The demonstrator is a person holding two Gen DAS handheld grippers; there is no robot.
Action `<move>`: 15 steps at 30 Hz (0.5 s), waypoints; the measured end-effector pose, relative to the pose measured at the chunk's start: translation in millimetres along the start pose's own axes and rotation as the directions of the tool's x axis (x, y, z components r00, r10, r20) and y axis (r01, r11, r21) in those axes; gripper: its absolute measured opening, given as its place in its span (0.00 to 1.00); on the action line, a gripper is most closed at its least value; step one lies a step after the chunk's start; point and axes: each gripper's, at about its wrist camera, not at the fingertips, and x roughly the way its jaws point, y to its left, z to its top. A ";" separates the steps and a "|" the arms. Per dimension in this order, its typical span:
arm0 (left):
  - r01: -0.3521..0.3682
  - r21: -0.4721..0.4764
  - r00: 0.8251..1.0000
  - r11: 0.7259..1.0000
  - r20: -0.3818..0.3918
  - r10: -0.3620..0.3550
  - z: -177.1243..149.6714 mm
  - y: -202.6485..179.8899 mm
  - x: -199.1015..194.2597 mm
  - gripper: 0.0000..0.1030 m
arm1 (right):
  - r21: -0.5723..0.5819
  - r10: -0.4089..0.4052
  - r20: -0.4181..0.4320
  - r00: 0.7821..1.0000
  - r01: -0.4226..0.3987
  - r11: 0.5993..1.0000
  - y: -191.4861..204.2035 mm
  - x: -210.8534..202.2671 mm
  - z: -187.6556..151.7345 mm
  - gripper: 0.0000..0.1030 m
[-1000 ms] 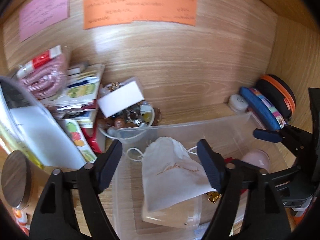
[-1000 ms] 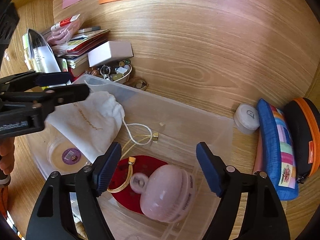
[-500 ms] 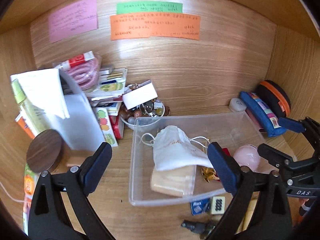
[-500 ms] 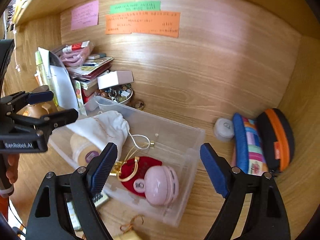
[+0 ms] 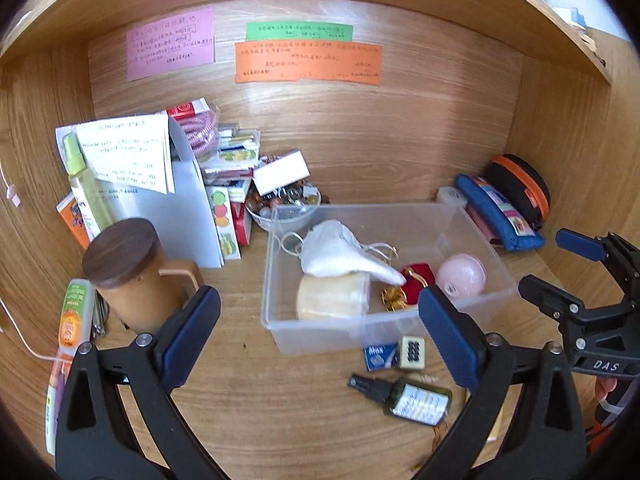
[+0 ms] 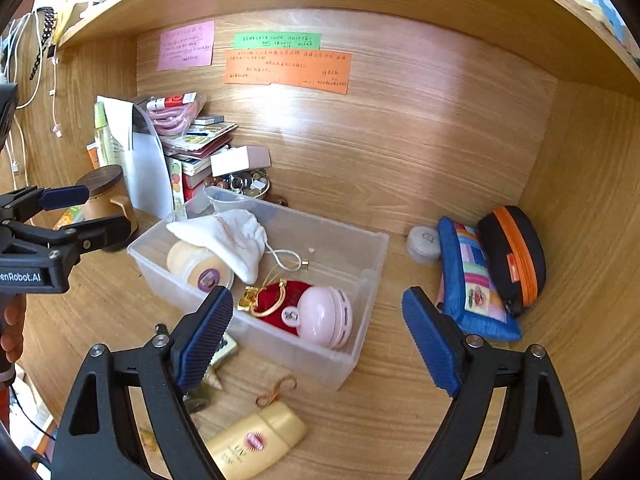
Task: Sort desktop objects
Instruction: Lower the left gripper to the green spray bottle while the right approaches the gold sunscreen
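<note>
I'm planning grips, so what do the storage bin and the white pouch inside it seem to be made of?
The storage bin looks like frosted, semi-clear plastic: its contents show through the walls. The white pouch looks like soft matte cloth: it sags in folds and has a drawstring cord.

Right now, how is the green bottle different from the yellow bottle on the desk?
The dark green glass spray bottle has a black nozzle and pale label; the pale yellow plastic bottle is bigger, with a pink-red logo. Both lie on their sides on the wooden desk, outside the clear plastic bin.
</note>
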 end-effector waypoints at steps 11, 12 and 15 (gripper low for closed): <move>0.070 0.027 0.990 0.997 -0.126 -0.066 -51.4 -32.4 27.3 0.98 | 0.028 0.001 -0.042 0.999 0.000 1.000 -5.5 -2.8 -30.4 0.83; 0.073 0.027 0.988 0.997 -0.135 -0.069 -55.1 -34.2 29.4 0.98 | 0.036 0.006 -0.051 0.999 -0.004 0.999 -7.2 -2.4 -34.2 0.83; 0.092 0.019 0.979 0.996 -0.182 -0.087 -72.8 -40.7 38.9 0.98 | 0.054 0.011 -0.071 0.997 -0.007 0.999 -10.6 -1.9 -46.9 0.83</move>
